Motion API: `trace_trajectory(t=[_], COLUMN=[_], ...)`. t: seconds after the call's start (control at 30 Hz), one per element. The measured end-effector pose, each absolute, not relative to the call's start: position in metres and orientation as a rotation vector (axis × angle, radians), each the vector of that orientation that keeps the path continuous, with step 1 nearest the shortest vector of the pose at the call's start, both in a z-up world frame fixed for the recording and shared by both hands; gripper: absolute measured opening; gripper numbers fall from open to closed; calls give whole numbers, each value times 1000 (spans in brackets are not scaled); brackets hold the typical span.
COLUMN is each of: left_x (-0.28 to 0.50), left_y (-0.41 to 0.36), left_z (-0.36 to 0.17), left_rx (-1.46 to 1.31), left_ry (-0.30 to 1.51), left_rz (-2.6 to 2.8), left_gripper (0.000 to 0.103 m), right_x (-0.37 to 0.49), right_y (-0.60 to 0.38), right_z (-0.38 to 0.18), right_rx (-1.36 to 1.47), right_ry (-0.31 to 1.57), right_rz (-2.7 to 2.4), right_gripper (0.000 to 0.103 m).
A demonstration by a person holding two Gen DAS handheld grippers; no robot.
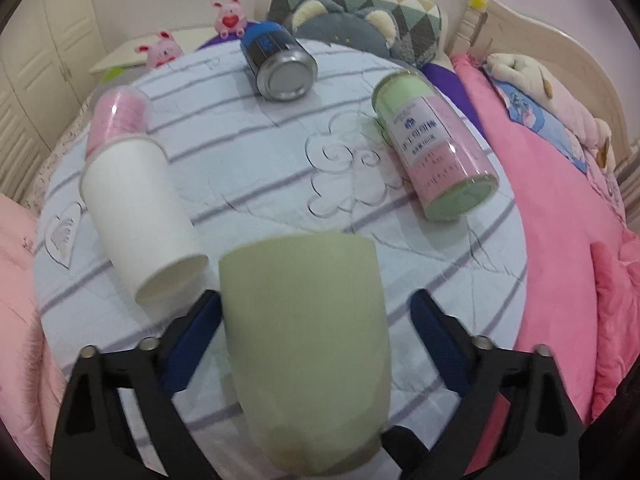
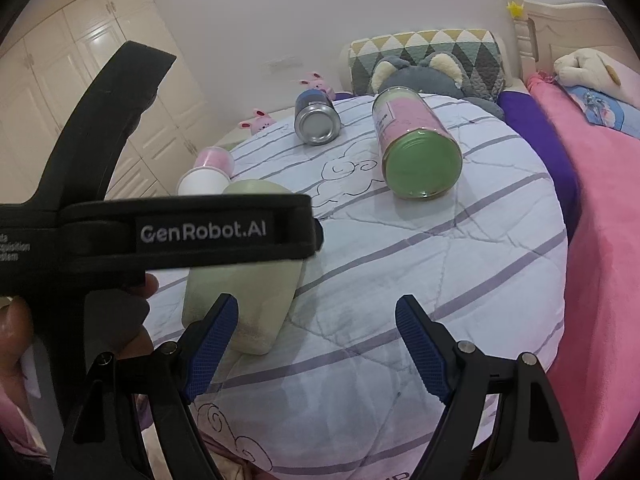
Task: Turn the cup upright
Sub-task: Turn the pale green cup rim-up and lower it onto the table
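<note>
A pale green cup (image 1: 308, 344) stands between the fingers of my left gripper (image 1: 316, 304). It is tilted, its rounded base near the camera and its far end pointing away. The left finger pad (image 1: 200, 332) touches its side; the right pad (image 1: 436, 340) stands a little off it. In the right wrist view the same cup (image 2: 248, 300) is on the quilt, half hidden by the left gripper's black body (image 2: 180, 232). My right gripper (image 2: 316, 320) is open and empty, just right of the cup.
On the round striped quilt (image 1: 280, 184) lie a white paper cup (image 1: 140, 216), a pink container (image 1: 116, 116) behind it, a blue-capped metal can (image 1: 280, 64) and a green-pink canister (image 1: 436, 140). Pink bedding (image 1: 560, 240) lies to the right; pillows and plush toys stand behind.
</note>
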State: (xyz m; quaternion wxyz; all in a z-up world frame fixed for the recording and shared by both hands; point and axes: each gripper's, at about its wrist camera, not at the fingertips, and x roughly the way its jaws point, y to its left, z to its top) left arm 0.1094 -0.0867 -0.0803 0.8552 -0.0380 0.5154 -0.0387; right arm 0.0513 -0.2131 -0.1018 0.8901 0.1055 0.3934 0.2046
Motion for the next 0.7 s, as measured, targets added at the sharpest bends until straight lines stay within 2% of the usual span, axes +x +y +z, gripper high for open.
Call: trace_trajectory(t=[0.1, 0.3, 0.53, 0.7], left_x=[115, 115, 105, 105], left_y=[-85, -84, -77, -73], left_z=[-82, -80, -56, -50], left_rx=[-73, -68, -73, -86], left_ry=[1083, 1057, 884, 850], left_rz=[-78, -92, -64, -69], left_gripper=[82, 82, 82, 82], right_x=[53, 55, 53, 62], right_y=[-215, -214, -208, -197], right_z=[-103, -103, -103, -104], right_rx=[228, 206, 169, 136], right_ry=[817, 822, 831, 841], right_rz=[436, 432, 444, 450], right_gripper=[82, 82, 82, 82])
